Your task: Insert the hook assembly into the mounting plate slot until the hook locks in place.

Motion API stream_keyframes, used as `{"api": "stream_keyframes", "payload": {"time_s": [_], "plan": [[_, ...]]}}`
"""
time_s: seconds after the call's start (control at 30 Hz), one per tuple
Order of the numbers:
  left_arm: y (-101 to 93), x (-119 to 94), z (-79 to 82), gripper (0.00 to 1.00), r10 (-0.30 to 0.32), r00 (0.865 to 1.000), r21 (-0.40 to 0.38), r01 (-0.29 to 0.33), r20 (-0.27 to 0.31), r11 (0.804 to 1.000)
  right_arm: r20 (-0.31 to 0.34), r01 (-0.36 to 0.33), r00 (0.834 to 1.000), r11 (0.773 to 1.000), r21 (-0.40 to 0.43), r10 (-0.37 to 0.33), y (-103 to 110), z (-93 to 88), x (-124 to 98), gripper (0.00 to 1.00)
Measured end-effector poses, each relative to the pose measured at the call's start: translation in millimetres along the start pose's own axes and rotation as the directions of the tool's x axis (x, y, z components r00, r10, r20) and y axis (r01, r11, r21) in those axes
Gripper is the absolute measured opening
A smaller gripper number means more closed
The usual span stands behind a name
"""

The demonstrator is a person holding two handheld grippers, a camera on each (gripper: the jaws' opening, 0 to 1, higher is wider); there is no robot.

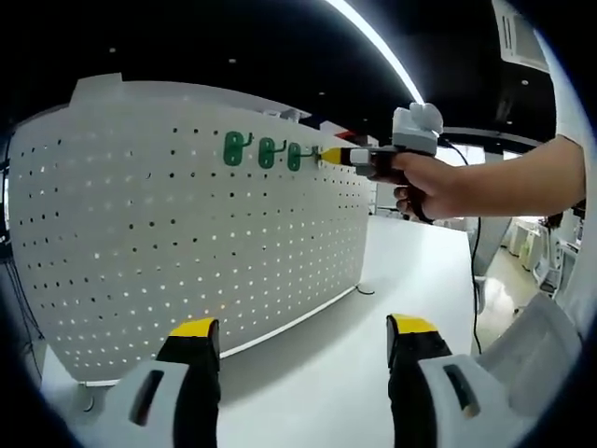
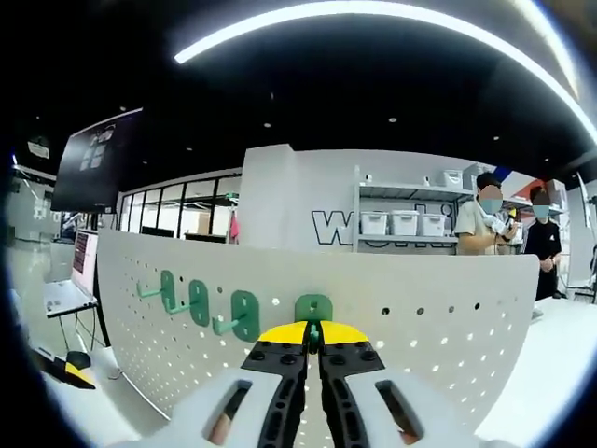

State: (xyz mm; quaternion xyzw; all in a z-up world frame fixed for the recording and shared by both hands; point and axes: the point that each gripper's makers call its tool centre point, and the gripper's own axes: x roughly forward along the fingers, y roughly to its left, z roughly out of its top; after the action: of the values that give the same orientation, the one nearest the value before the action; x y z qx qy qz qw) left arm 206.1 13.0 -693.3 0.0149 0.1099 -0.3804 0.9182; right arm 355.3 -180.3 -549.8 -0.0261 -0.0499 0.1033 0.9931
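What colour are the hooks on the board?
Green hooks on a white board, best seen in the right gripper view.

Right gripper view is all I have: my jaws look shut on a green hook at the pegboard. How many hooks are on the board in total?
Observer: In the left gripper view I count three green hooks in a row, plus the fourth hook at your right gripper.
Operator: Where is the left gripper?
Observer: The left gripper is low in front of the pegboard, jaws open, holding nothing.
Operator: What does the board stand on?
Observer: On a white table, upright, with a thin cable at its foot.
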Motion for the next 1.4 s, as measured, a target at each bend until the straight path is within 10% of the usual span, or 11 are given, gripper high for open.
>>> {"api": "stream_keyframes", "payload": {"time_s": [1.4], "plan": [[6.5,-7,-6.1,0.73,0.021,1.0,0.002,-0.021,-0.009,1.0,0.006,0.166,0.986,0.984,-0.066,-0.166,3,-5.4,6,0.02]]}}
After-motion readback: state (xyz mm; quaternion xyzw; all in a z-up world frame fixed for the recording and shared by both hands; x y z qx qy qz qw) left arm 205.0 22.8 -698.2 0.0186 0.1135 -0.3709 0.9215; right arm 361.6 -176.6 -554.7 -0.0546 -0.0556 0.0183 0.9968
